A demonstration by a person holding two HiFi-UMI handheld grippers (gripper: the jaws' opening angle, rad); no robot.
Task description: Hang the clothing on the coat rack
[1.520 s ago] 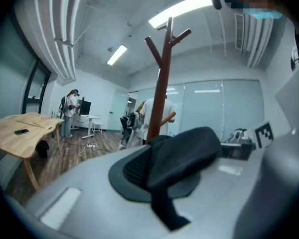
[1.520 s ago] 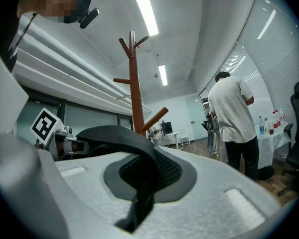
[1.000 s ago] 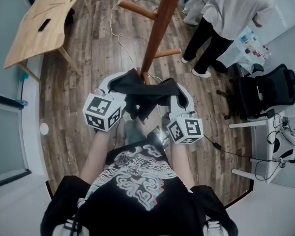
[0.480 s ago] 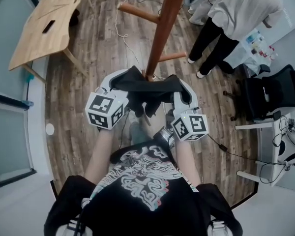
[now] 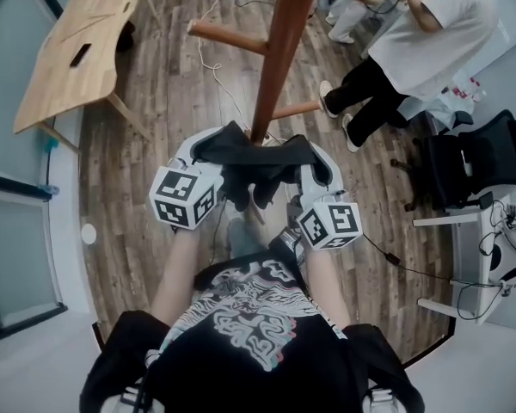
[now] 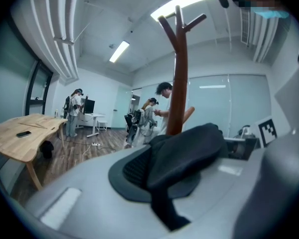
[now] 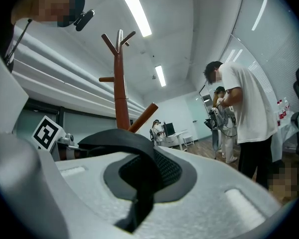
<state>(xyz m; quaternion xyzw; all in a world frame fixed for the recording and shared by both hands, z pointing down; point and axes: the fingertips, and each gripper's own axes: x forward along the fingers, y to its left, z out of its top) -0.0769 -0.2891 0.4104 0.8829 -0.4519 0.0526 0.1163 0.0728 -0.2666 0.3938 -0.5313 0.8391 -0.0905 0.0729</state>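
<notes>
Black clothing (image 5: 260,163), bunched, slung between the two grippers in front of the chest. Not yet on any of the pegs (image 5: 228,34); sits just before the pole of the rack (image 5: 279,50) in the head view, touching or apart, cannot tell.

Left gripper (image 5: 208,143): jaws all but together, pinches one end of the clothing. Shows, in the left gripper view, a thick fold over the dark pad (image 6: 129,171) and a strip trailing off the near edge.

Right gripper (image 5: 316,163): likewise closed on the other end, with a fold and a narrow tail across its pad. Stands near the left one, both pointing towards the rack.

Brown rack pole upright on the wood floor (image 5: 155,119), pegs angled out from it. Beyond: pale wooden table (image 5: 77,46) at left, person (image 5: 421,37) in white just right of the rack, black chair (image 5: 473,166) further right.
</notes>
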